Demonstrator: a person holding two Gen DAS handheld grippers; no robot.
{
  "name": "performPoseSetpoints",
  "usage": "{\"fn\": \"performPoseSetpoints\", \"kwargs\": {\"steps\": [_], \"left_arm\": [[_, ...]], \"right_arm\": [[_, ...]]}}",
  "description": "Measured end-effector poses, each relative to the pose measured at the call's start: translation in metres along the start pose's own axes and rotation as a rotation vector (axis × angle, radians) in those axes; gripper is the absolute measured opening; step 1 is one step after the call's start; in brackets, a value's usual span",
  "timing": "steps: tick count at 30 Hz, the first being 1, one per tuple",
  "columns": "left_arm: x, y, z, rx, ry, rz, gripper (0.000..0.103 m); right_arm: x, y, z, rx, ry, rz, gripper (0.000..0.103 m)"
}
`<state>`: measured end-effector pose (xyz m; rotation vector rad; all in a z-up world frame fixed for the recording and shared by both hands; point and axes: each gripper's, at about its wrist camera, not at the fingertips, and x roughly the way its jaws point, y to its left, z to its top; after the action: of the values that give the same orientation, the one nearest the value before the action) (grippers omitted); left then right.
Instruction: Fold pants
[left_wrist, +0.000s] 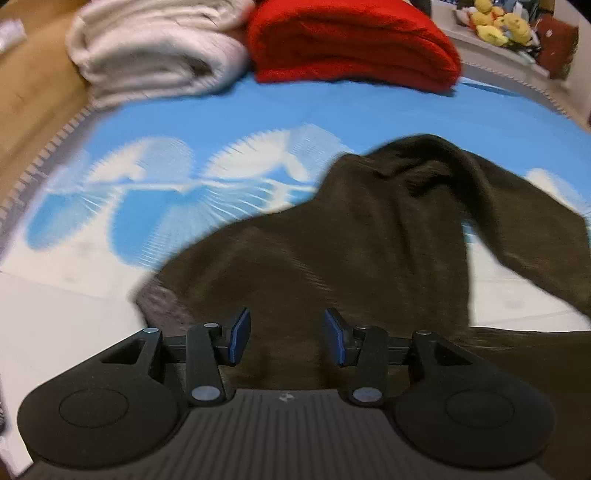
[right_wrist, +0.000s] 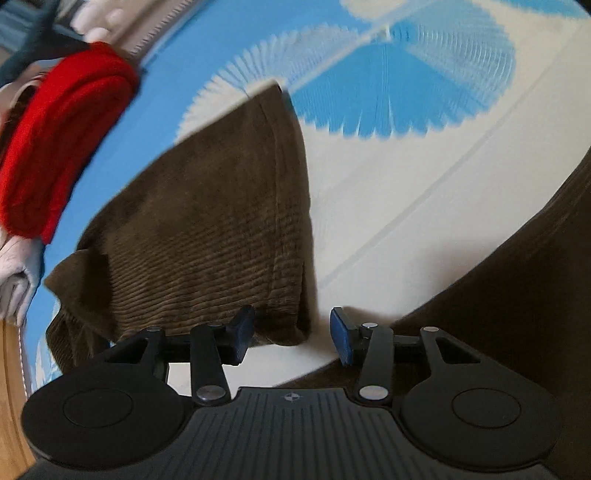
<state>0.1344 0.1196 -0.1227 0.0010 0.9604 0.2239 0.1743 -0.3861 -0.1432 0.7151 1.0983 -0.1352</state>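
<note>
Dark brown corduroy pants lie crumpled on a blue and white patterned sheet. In the left wrist view my left gripper is open and empty just above the pants. In the right wrist view a pant leg stretches away to its hem at the top. My right gripper is open and empty, its left finger over the near end of that leg, its right finger over bare sheet. More brown cloth fills the right edge.
A folded red garment and a folded cream garment lie at the far edge of the sheet. The red one also shows in the right wrist view. Yellow plush toys sit beyond. Wooden floor lies left.
</note>
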Motion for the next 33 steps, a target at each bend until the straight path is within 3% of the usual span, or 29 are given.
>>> {"fn": "performPoseSetpoints", "kwargs": {"steps": [3, 5, 9, 11, 13, 17, 18, 20, 21, 22, 24, 28, 31, 33], "left_arm": [[0.011, -0.015, -0.001, -0.022, 0.018, -0.082, 0.049], [0.021, -0.028, 0.004, -0.024, 0.029, -0.126, 0.049], [0.038, -0.072, 0.015, 0.003, 0.014, -0.200, 0.050], [0.044, -0.099, 0.021, 0.043, -0.014, -0.226, 0.058], [0.051, -0.121, 0.023, 0.083, -0.054, -0.233, 0.070], [0.078, -0.158, 0.019, 0.190, -0.058, -0.169, 0.070], [0.087, -0.164, 0.015, 0.229, -0.042, -0.135, 0.067], [0.099, -0.169, 0.007, 0.304, -0.020, -0.115, 0.040], [0.103, -0.171, 0.003, 0.354, -0.011, -0.104, 0.021], [0.103, -0.171, 0.002, 0.384, -0.018, -0.092, 0.018], [0.095, -0.168, 0.006, 0.399, -0.021, -0.113, 0.016], [0.074, -0.156, 0.009, 0.452, -0.016, -0.223, 0.016], [0.061, -0.152, 0.002, 0.571, -0.015, -0.300, 0.016], [0.056, -0.146, -0.001, 0.615, 0.006, -0.356, 0.018]], "right_arm": [[0.005, 0.014, -0.002, -0.019, -0.038, -0.015, 0.046], [0.003, 0.021, -0.001, -0.033, -0.075, -0.026, 0.025], [-0.007, 0.021, 0.002, 0.002, -0.123, 0.001, 0.016], [-0.023, 0.022, 0.006, 0.010, -0.160, 0.041, 0.014], [-0.045, 0.023, 0.012, 0.016, -0.218, 0.094, 0.013], [-0.104, 0.018, 0.031, 0.054, -0.334, 0.248, 0.012], [-0.124, 0.015, 0.039, 0.073, -0.370, 0.291, 0.012], [-0.152, 0.010, 0.055, 0.133, -0.425, 0.343, 0.012], [-0.165, 0.009, 0.064, 0.154, -0.451, 0.360, 0.012], [-0.175, 0.010, 0.074, 0.161, -0.478, 0.365, 0.012], [-0.193, 0.015, 0.096, 0.169, -0.534, 0.345, 0.011], [-0.202, 0.025, 0.155, 0.217, -0.624, 0.262, 0.012], [-0.174, 0.018, 0.194, 0.258, -0.650, 0.178, 0.025], [-0.151, 0.001, 0.198, 0.292, -0.640, 0.114, 0.030]]}}
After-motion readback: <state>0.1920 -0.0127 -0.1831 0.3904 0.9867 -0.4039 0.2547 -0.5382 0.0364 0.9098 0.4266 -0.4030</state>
